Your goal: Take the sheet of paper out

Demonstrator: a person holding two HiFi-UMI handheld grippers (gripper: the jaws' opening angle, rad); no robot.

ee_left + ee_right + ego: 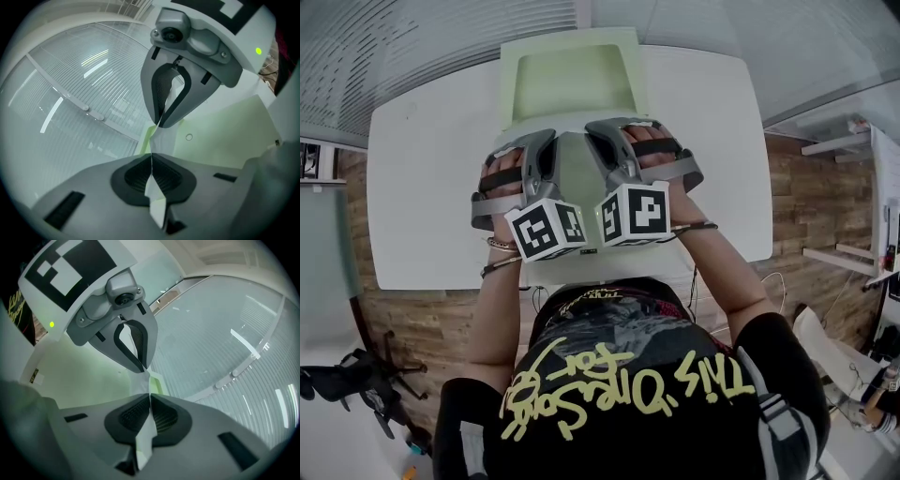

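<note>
White table (422, 187) spreads wide around the pale green sheet (572, 84), its near edge pinched tight by left gripper (152, 157) and right gripper (149, 399), side by side.

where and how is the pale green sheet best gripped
Grip the sheet by its near edge, coming from the person's side: it is thin and wide, so likely only an edge fits a tool. The left tool and right tool are shut there.
</note>
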